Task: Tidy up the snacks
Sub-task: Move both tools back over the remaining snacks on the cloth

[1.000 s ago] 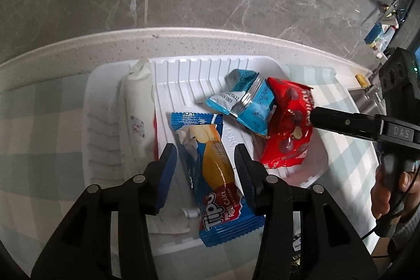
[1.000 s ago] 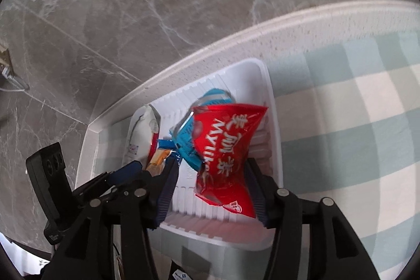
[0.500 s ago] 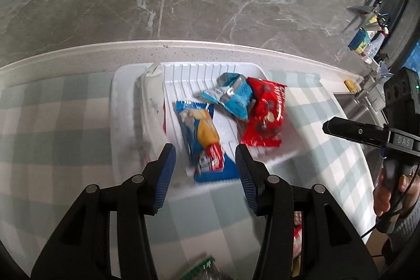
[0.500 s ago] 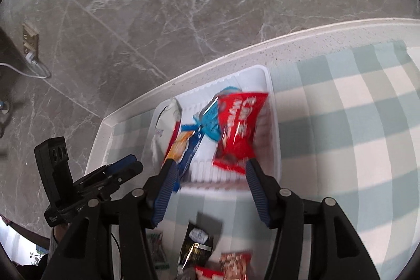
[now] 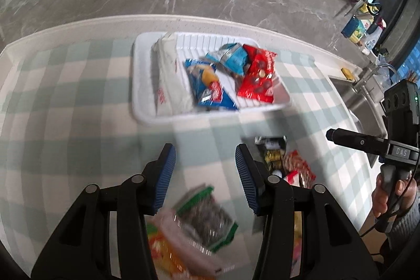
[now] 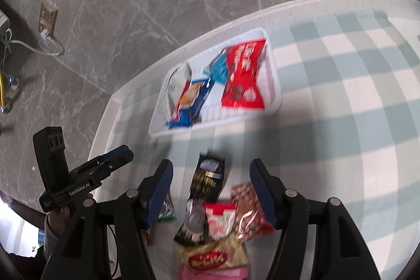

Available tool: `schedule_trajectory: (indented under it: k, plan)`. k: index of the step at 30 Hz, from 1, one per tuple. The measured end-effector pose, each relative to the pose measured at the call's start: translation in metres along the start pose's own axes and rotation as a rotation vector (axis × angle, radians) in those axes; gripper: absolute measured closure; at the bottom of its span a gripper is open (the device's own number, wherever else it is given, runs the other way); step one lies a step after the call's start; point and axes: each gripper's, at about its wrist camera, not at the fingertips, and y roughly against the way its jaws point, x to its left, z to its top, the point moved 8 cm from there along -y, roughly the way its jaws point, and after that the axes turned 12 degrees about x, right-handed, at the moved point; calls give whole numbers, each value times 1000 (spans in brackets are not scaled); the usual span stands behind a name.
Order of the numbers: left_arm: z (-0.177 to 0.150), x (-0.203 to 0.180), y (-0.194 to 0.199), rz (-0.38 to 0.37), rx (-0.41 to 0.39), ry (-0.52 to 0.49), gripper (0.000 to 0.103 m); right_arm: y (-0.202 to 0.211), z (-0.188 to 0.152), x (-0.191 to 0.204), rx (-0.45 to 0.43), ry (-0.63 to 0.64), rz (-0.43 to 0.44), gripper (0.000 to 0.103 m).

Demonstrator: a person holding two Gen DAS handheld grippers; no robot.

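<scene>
Checked cloth under marble wall. Left gripper (image 5: 203,172) agape, empty, above a blurred green-edged packet (image 5: 207,217). White tray (image 5: 141,106) holds about four snacks. Right gripper (image 6: 210,190) likewise spread, over the loose pile (image 6: 223,222), seemingly unsorted

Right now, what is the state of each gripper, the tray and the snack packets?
left gripper: open, empty.
right gripper: open, empty.
white tray: holds four packets.
red packet: lying in tray.
black packet: lying on checked cloth, outside tray.
</scene>
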Motion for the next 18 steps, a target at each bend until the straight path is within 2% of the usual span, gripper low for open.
schedule_trajectory:
  k: [8,18]
  plan:
    - [-58,23,12,33,45,62,57,-17,-29,22,47,47,-2,39]
    - [-114,46,3,70,116,123,57,-32,-42,41,85,95,-14,39]
